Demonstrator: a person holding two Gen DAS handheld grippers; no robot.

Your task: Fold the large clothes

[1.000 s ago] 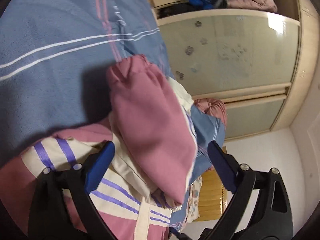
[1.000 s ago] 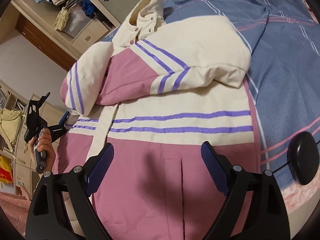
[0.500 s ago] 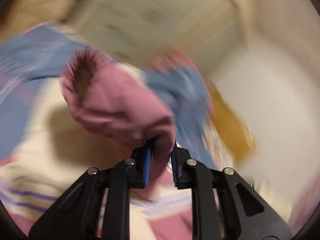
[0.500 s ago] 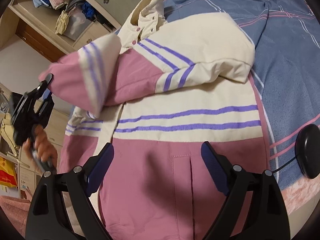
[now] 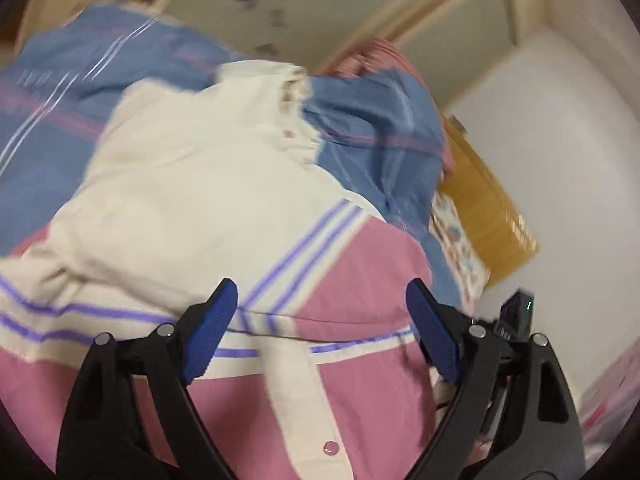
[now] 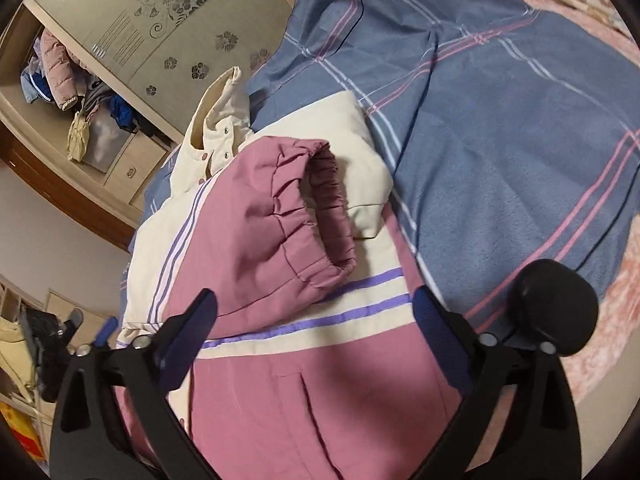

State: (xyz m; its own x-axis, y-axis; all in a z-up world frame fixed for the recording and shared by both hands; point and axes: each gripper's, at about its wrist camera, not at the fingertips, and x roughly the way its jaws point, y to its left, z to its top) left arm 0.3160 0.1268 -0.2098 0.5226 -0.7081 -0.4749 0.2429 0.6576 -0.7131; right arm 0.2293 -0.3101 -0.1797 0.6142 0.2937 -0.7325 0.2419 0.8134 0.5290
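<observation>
A large pink and cream jacket [image 6: 304,404] with purple stripes lies on a blue plaid bedspread [image 6: 500,128]. One pink sleeve [image 6: 280,232] lies folded across its chest, cuff toward the bed's middle. My right gripper [image 6: 312,308] is open and empty just above the jacket's lower front. In the left wrist view the jacket [image 5: 208,184] fills the frame, and my left gripper [image 5: 320,312] is open and empty over its striped front and snap placket [image 5: 316,412]. The left gripper also shows at the lower left of the right wrist view [image 6: 90,330].
A wardrobe with frosted flower-pattern doors [image 6: 168,20] and open shelves of clothes [image 6: 76,92] stands behind the bed. A black round device [image 6: 556,304] sits by the right gripper. A wooden board [image 5: 488,216] and a pale floor [image 5: 560,152] lie past the bed's edge.
My left gripper was shut on the pink sleeve, carried it across the jacket and has let go; it is now open. The right gripper has stayed open over the jacket's lower front.
</observation>
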